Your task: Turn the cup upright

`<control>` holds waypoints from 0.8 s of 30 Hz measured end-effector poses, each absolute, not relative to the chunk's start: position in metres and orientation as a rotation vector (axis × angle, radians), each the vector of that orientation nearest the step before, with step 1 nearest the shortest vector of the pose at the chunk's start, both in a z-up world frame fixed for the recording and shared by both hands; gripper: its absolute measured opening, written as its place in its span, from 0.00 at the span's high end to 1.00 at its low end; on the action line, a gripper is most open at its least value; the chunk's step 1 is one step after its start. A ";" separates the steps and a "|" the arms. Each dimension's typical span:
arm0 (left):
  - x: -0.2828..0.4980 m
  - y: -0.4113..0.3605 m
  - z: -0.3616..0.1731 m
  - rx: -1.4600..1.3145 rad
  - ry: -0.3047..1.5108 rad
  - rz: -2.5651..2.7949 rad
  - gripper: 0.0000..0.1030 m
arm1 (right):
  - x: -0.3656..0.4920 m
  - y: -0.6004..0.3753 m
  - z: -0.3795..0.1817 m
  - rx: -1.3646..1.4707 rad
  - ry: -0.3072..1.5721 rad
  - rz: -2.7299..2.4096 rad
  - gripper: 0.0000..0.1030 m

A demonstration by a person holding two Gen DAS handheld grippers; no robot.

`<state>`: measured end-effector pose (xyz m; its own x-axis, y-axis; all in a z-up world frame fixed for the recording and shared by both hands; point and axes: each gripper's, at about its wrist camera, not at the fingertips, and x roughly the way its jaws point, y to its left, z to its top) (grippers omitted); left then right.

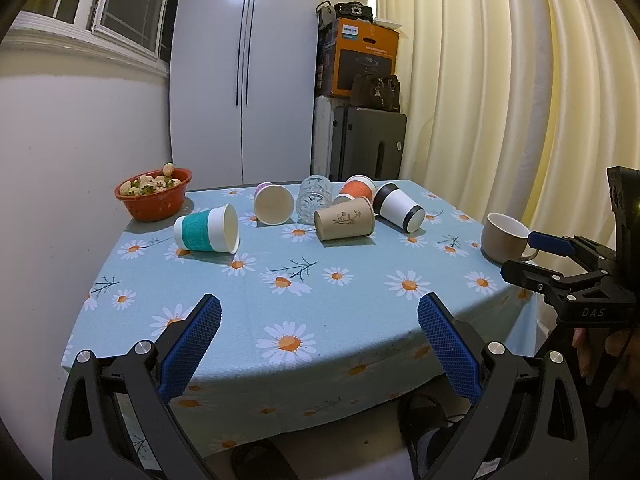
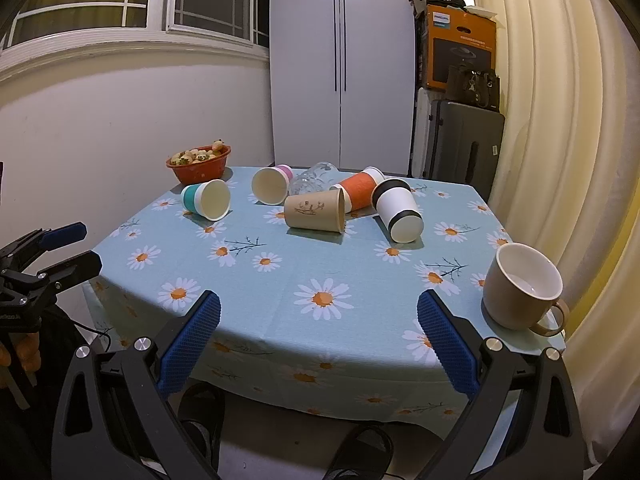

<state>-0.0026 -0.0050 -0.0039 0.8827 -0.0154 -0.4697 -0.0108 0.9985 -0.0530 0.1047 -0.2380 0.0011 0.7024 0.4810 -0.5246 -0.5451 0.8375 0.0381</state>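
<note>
Several cups lie on their sides on the daisy tablecloth [image 1: 304, 312]: a teal cup [image 1: 206, 230], a pink cup [image 1: 274, 204], a glass [image 1: 314, 199], a brown paper cup [image 1: 345, 219], an orange cup [image 1: 357, 190] and a black-and-white cup [image 1: 399, 207]. A beige mug [image 2: 520, 286] stands upright at the right edge. My left gripper [image 1: 320, 320] is open and empty above the table's front edge. My right gripper [image 2: 319, 318] is open and empty, left of the mug. The same cups show in the right wrist view, the brown paper cup [image 2: 316, 210] in the middle.
A red bowl of fruit [image 1: 154, 196] stands at the back left corner. A wall runs along the left, a curtain [image 1: 520, 100] on the right. A white cabinet, a suitcase [image 1: 370, 144] and boxes stand behind the table. Slippers lie on the floor below.
</note>
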 end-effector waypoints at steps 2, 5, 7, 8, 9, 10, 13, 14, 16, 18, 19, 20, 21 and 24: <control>-0.002 -0.005 -0.004 -0.055 0.492 -0.004 0.06 | 0.105 -0.238 0.001 -0.123 0.549 0.572 0.05; 0.000 -0.006 -0.004 -0.053 0.502 -0.009 0.06 | 0.104 -0.238 0.001 -0.123 0.547 0.573 0.05; 0.002 -0.007 -0.004 -0.052 0.512 -0.023 0.06 | 0.104 -0.237 0.002 -0.125 0.543 0.575 0.05; 0.003 -0.008 -0.004 -0.047 0.523 -0.037 0.06 | 0.104 -0.237 0.002 -0.125 0.543 0.576 0.05; 0.005 -0.008 -0.004 -0.049 0.532 -0.047 0.06 | 0.105 -0.237 0.002 -0.120 0.546 0.577 0.05; 0.007 -0.007 -0.004 -0.058 0.540 -0.061 0.06 | 0.105 -0.236 0.003 -0.113 0.549 0.580 0.05; 0.013 -0.007 -0.002 -0.064 0.560 -0.096 0.06 | 0.109 -0.237 0.003 -0.097 0.566 0.593 0.05; 0.016 -0.008 -0.002 -0.060 0.566 -0.109 0.06 | 0.110 -0.237 0.004 -0.092 0.573 0.598 0.05; 0.023 -0.009 0.000 -0.050 0.583 -0.136 0.06 | 0.114 -0.238 0.007 -0.082 0.587 0.606 0.05; 0.033 -0.009 0.003 -0.033 0.599 -0.151 0.06 | 0.115 -0.240 0.013 -0.065 0.573 0.616 0.05; 0.039 -0.009 0.007 -0.011 0.606 -0.154 0.06 | 0.117 -0.241 0.015 -0.060 0.573 0.620 0.05; 0.045 -0.009 0.009 0.007 0.609 -0.153 0.06 | 0.121 -0.242 0.018 -0.049 0.577 0.624 0.05; 0.053 -0.008 0.013 0.021 0.614 -0.159 0.06 | 0.125 -0.244 0.019 -0.032 0.581 0.625 0.05; 0.077 -0.007 0.022 0.062 0.631 -0.183 0.06 | 0.143 -0.252 0.022 0.043 0.622 0.640 0.05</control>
<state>0.0767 -0.0066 0.0216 0.7919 -0.1508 -0.5917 0.1885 0.9821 0.0021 0.1434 -0.2522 0.0217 0.6280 0.5704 -0.5295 -0.5455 0.8078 0.2233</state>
